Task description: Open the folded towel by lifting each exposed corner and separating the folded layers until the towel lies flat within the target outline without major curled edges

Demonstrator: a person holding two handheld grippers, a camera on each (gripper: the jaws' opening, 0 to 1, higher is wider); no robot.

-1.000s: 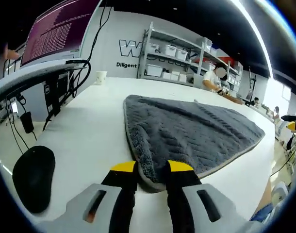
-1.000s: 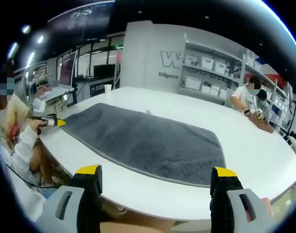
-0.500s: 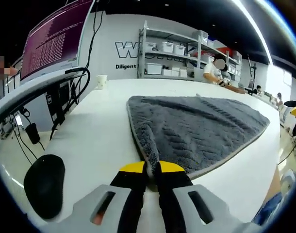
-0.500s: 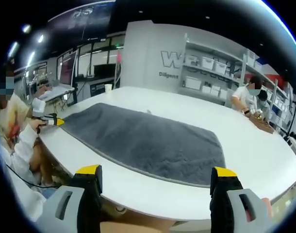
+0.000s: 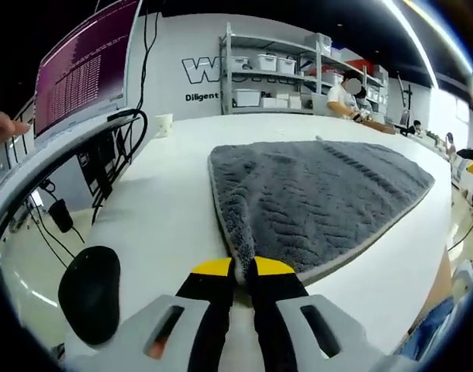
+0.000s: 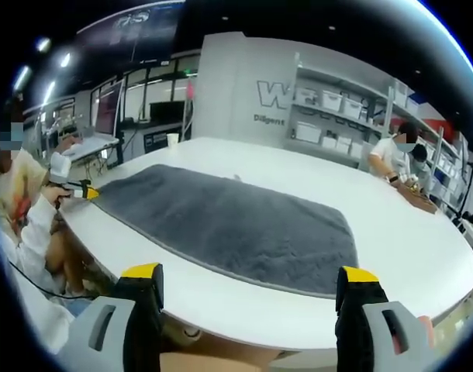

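A grey plush towel (image 5: 322,194) lies spread on the white table (image 5: 159,209). My left gripper (image 5: 243,268) is shut on the towel's near corner, its yellow-tipped jaws pinching the light edge. In the right gripper view the same towel (image 6: 236,225) stretches across the table (image 6: 422,256), and my right gripper (image 6: 250,279) hangs open off the table's near edge, well clear of the cloth. The left gripper (image 6: 83,191) shows far left in that view, held in a person's hand at the towel's corner.
A black mouse (image 5: 89,293) rests left of my left gripper. A monitor (image 5: 85,70) and cables (image 5: 112,155) line the table's left side, a paper cup (image 5: 163,124) stands beyond. Shelves with white bins (image 6: 337,116) and seated people (image 6: 395,159) are at the back.
My left gripper has closed on the towel's corner and pulled it slightly toward the table edge. The right gripper has stayed open and still.
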